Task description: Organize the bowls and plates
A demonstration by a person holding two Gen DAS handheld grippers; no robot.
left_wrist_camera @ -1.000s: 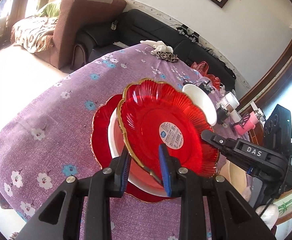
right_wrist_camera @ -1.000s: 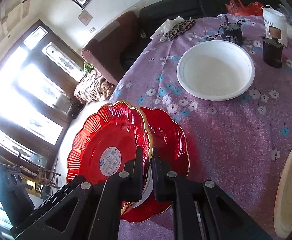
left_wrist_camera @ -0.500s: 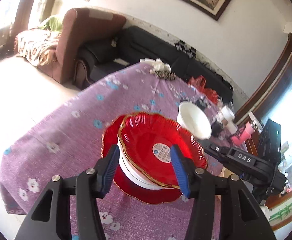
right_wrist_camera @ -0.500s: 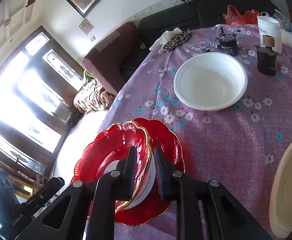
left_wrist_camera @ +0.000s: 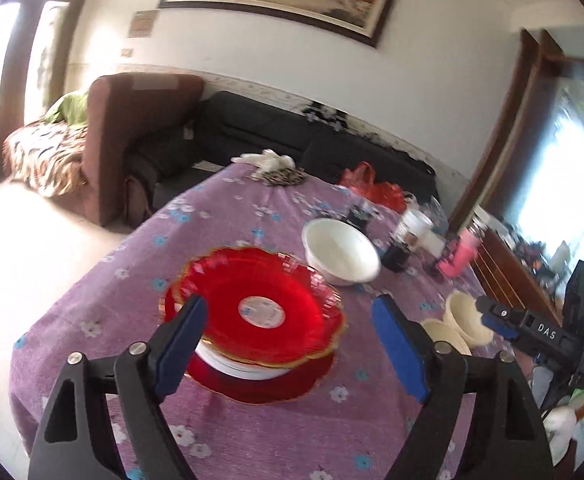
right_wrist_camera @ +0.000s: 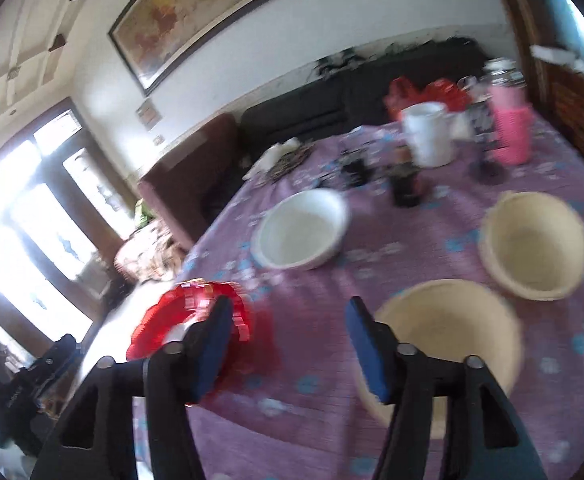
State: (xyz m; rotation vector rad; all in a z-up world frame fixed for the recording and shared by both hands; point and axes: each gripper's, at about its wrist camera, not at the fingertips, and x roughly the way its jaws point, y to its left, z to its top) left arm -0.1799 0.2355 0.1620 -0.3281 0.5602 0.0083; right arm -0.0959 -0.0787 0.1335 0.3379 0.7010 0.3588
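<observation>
Letting go: both grippers, pinching the top red plate a second ago, now hang spread and empty above the table.
Left gripper: jaws wide apart, drawn back over the near left corner, holding nothing.
Right gripper: jaws also wide apart, swung toward the cream bowls, holding nothing.
Plate stack: the top red plate now lies flat on a white dish, which sits on a second red plate, all near the table's left edge.
Meaning for the task: the plates look sorted into one pile; the bowls are probably next.
White bowl: stands alone toward the middle of the table, apart from the stack.
Cream bowls: one near bowl just beside the right gripper's finger, a far bowl close behind it by the right edge.
Clutter: a white cup, a pink cup and a dark jar crowd the far edge, behind the bowls.
In the way: little blocks the near bowl, though the right view is blurred, so its exact rim is hard to judge.
</observation>
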